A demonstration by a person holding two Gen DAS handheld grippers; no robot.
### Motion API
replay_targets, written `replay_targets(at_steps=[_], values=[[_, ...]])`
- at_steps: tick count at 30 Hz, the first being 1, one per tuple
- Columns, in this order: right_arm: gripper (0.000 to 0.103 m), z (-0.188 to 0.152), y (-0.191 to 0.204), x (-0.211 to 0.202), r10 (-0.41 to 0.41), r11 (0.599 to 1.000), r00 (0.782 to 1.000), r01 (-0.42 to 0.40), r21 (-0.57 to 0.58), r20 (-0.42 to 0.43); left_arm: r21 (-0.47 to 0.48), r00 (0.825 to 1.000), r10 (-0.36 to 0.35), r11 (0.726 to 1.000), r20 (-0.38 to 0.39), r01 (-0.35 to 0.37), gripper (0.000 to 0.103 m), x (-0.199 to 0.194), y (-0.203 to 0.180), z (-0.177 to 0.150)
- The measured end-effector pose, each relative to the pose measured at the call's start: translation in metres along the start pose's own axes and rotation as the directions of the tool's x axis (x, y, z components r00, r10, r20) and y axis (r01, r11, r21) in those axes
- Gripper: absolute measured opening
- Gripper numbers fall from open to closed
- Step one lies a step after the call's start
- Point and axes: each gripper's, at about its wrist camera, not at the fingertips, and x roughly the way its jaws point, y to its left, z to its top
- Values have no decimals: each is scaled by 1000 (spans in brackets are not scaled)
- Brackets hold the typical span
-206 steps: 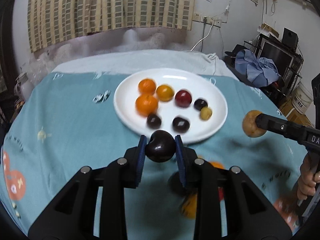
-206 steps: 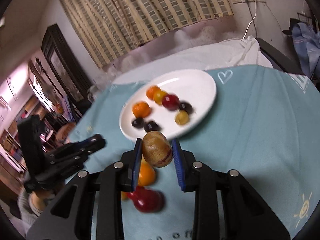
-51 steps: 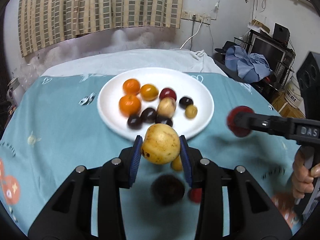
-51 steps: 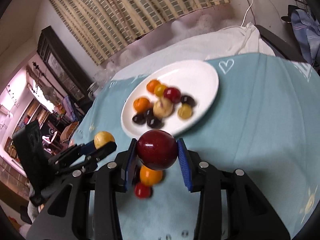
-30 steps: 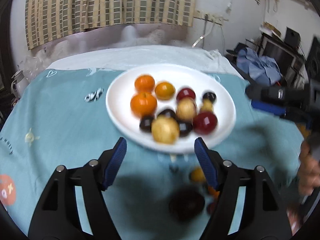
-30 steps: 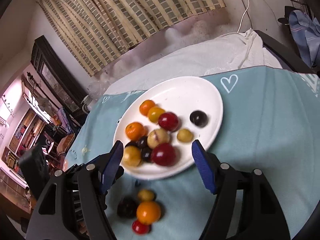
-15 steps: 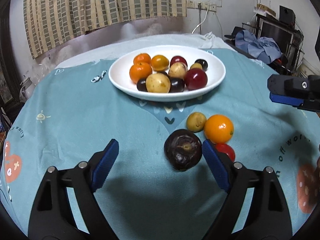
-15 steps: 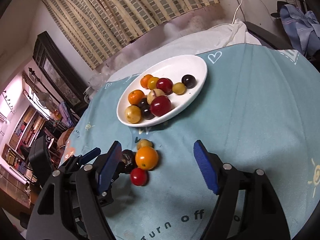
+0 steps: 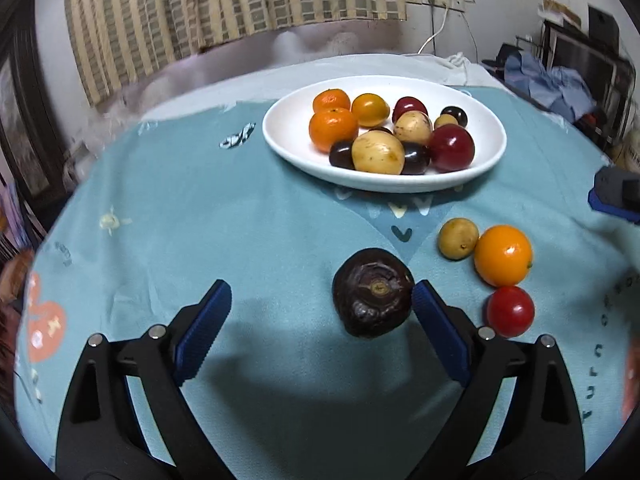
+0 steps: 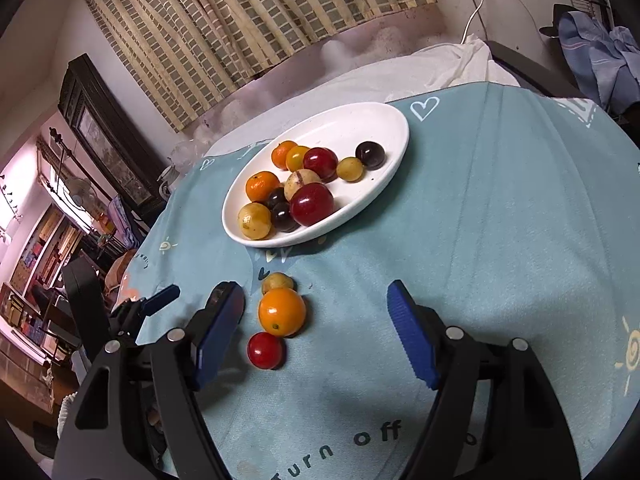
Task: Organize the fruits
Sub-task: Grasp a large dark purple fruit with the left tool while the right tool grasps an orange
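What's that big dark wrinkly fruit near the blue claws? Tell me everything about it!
The dark fruit is round, deep purple-brown, almost black, with wrinkled skin and a small tan stem scar facing the camera. It lies on the teal tablecloth, off the white plate and nearer the camera than it. It sits between the fingers of the left gripper, whose jaws are opening; its right blue pad is right beside it, perhaps touching. A small yellow fruit, an orange and a red tomato lie apart on its right.

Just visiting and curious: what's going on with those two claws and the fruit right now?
Left gripper opening, dark purple fruit between its jaws, unpressed. Right gripper open, empty. White plate loaded; four fruits on the tablecloth. Nothing in the way.
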Motion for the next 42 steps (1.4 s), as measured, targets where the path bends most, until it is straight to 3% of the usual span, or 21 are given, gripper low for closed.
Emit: replay_targets(at_steps=[5,9,11,14,25,42], values=[[75,-3,7,3,30,999,999,-31,-39,-12,16,999,-44,999,4,44,90,0,-4,2],[71,-7,13,13,42,997,998,-44,-55,-42,-8,996,-83,997,-15,83,80,6,-2,4],[60,-7,13,20,55,997,996,-58,-45,-63,-6,996,-84,996,-21,84,80,8,-3,5],[56,-9,11,29,68,997,993,-70,-20,-97,13,997,-75,997,-22,75,80,9,-8,5],[56,-20,39,47,-40,987,995,24,-162,-95,54,1000,-11,998,-28,13,80,10,-17,7],[56,-23,48,65,-103,972,990,79,-220,-99,65,1000,4,998,-29,-2,80,11,-18,7]])
